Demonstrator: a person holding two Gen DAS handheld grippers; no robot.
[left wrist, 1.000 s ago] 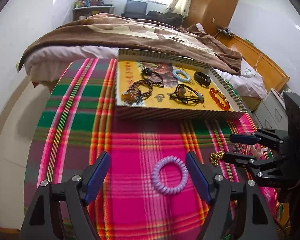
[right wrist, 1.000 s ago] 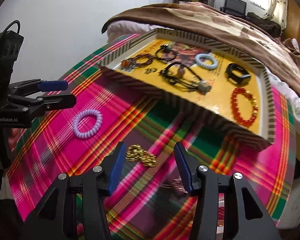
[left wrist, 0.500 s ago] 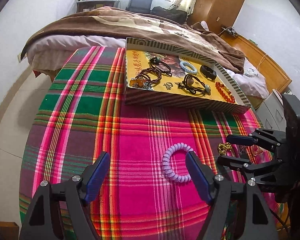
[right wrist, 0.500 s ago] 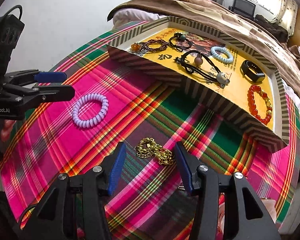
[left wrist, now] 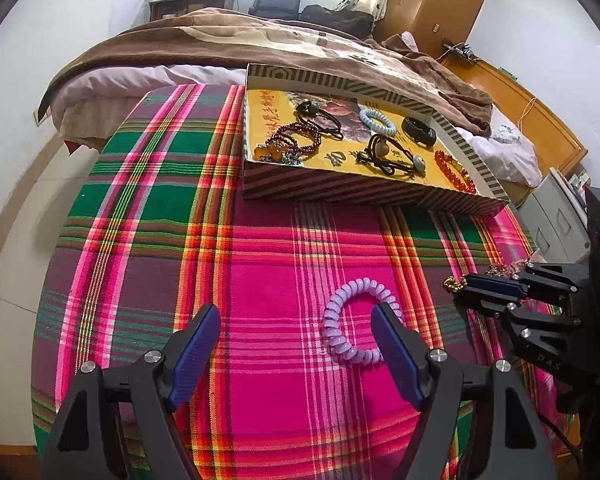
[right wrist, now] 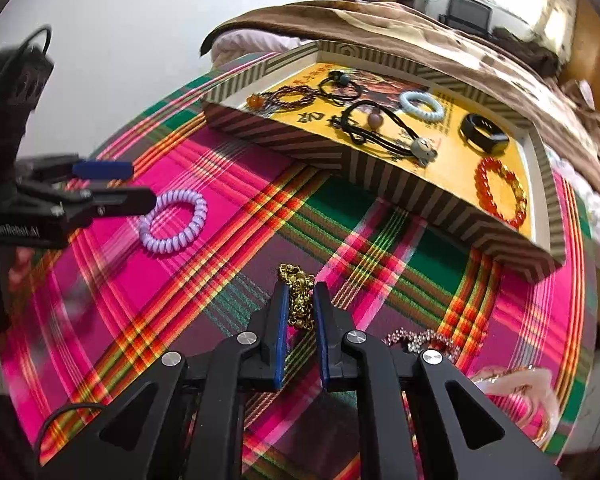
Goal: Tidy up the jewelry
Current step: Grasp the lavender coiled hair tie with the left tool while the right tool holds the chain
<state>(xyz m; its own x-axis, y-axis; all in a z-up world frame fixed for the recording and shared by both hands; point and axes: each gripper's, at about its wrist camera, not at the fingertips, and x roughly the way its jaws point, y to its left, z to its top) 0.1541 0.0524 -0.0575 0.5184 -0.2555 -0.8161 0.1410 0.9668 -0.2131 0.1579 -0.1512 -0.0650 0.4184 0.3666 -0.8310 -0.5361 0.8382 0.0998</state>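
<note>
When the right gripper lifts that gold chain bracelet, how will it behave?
The gold chain bracelet is small linked beads bunched in a heap, so it will likely go limp and dangle. The right gripper pinches only part of it; loose links may slip out. It is probably light.

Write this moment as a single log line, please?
right gripper: shut on gold chain | left gripper: open at purple coil band | tray: holds jewelry

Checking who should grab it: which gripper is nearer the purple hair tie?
Left. The left gripper has its right finger inside the purple hair tie; the right gripper is off beside it, shut on the gold chain.
</note>
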